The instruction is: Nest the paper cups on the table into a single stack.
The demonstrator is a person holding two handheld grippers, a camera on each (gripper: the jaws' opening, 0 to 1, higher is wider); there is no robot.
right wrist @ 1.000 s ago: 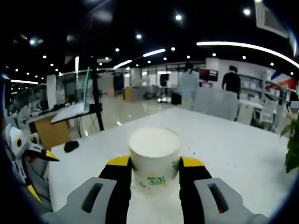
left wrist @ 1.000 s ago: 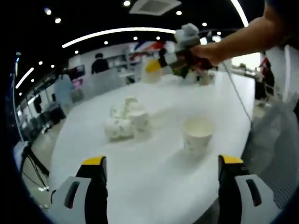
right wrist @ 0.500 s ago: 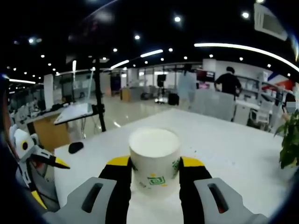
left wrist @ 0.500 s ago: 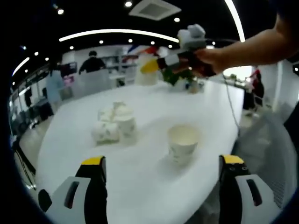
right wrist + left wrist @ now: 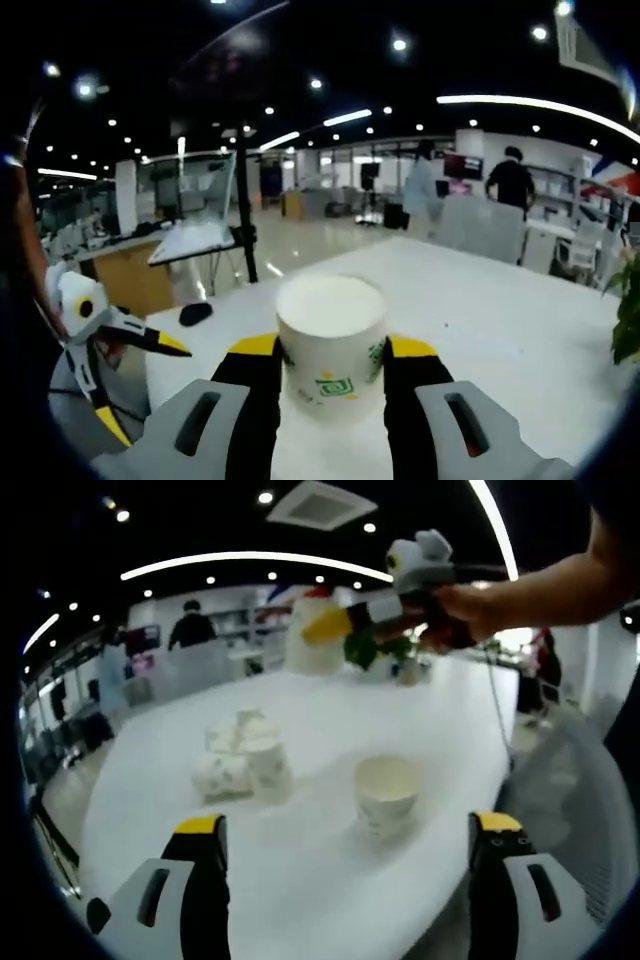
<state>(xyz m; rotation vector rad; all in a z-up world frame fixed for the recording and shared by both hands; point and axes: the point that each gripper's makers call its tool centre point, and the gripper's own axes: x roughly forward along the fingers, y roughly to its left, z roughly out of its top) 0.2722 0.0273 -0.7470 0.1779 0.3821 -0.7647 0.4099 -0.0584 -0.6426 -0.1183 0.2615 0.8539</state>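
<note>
Clamping an upright white paper cup with a green logo (image 5: 330, 345) between its yellow-tipped jaws, my right gripper (image 5: 330, 375) held it above the white table (image 5: 500, 320), its mouth up and long axis vertical. My left gripper (image 5: 345, 880) hung with jaws wide apart over the table edge. Ahead stood a single open white paper cup (image 5: 387, 795), seemingly empty, beside a cluster of white paper cups (image 5: 242, 758), one lying on its side.

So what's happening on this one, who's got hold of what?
A person works two handheld grippers over a white table. The right gripper is clamped on a white paper cup, held up above the table. The left gripper is open and empty, facing an upright white paper cup beside a cluster of more cups.
</note>
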